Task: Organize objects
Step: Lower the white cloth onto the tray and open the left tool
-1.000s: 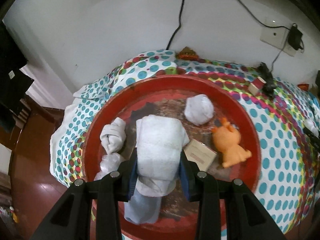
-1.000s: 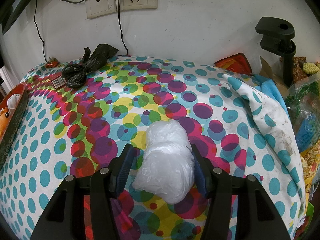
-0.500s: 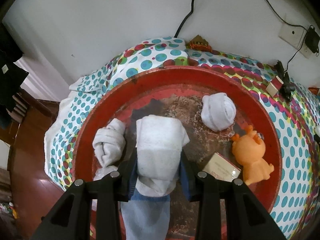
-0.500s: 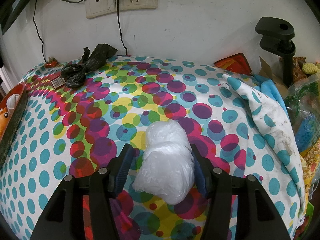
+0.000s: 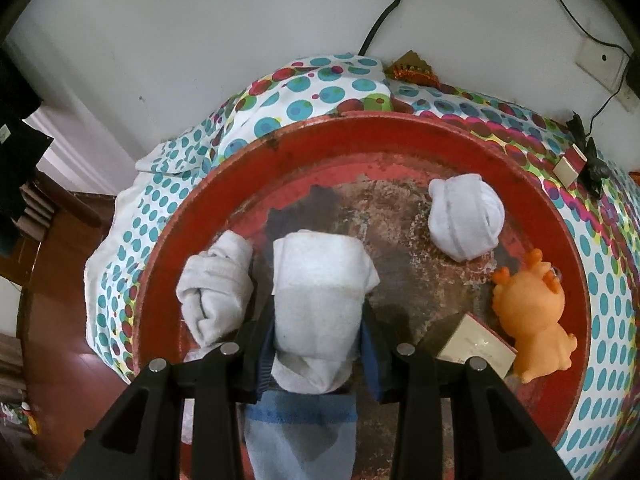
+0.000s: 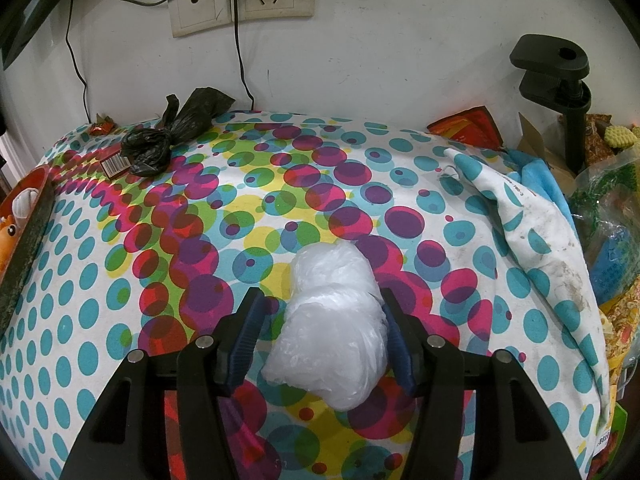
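Towel roll (image 5: 318,304) clamped between the left gripper (image 5: 318,354) pads over the red tray (image 5: 400,140); plastic bag (image 6: 332,328) between the right gripper (image 6: 320,344) pads, one side clear.
Three white cloth bundles, one orange toy (image 5: 532,316), one box (image 5: 476,346) on the tray; dotted tablecloth (image 6: 120,320), white wall behind.

One red tray (image 5: 224,184). Three white cloth rolls (image 5: 320,292) (image 5: 216,284) (image 5: 466,222). One orange toy (image 5: 534,312). One small box (image 5: 476,346). One clear plastic bag (image 6: 332,328). One black bag (image 6: 160,140). Two wall sockets (image 6: 196,12) (image 6: 276,0).
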Tool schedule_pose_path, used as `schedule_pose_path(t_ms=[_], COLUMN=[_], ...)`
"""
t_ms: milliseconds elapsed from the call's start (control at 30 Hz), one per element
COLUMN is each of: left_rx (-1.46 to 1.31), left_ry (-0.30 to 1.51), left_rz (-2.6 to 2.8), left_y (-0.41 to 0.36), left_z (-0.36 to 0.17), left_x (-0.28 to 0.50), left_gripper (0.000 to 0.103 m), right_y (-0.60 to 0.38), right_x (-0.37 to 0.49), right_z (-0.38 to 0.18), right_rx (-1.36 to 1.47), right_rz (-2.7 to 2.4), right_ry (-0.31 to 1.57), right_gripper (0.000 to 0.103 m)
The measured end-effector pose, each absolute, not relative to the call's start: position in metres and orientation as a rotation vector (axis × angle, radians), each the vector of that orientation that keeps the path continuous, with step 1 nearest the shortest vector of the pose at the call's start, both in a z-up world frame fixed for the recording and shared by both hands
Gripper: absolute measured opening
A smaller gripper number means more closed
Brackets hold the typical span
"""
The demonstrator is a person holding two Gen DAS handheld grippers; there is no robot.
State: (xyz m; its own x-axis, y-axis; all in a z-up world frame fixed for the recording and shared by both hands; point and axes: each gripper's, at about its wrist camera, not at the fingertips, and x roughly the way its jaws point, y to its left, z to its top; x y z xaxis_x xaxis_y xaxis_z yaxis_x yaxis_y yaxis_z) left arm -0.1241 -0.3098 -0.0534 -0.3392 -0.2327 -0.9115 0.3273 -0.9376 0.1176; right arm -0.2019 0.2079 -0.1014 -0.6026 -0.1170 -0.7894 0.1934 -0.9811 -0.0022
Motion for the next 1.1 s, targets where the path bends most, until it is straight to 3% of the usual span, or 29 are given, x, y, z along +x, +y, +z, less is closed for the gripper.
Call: schedule_pose_path(t_ms=[533,700,1100], left_rx=[1.556,1.514,1.426], left_ry=[0.149,0.086,0.091], left_rz=[-2.342,-2.363,-2.396], left_y=[-0.312,-0.304,-0.29], left_z=[-0.056,-0.046,-0.025], left_x=[-0.116,-0.114,-0.088], left_gripper=[0.044,0.058,0.059], right_y=[0.206,0.207,0.209], right_x=[-0.203,-0.204,-0.206], right_z=[-0.102,-0.102,-0.102], right_rx=[1.303,1.305,1.309], right_rz=[-2.664,-2.665,-2.669], right_ry=[0.132,0.131,0.136], right_gripper=[0.058,0.06,0.061])
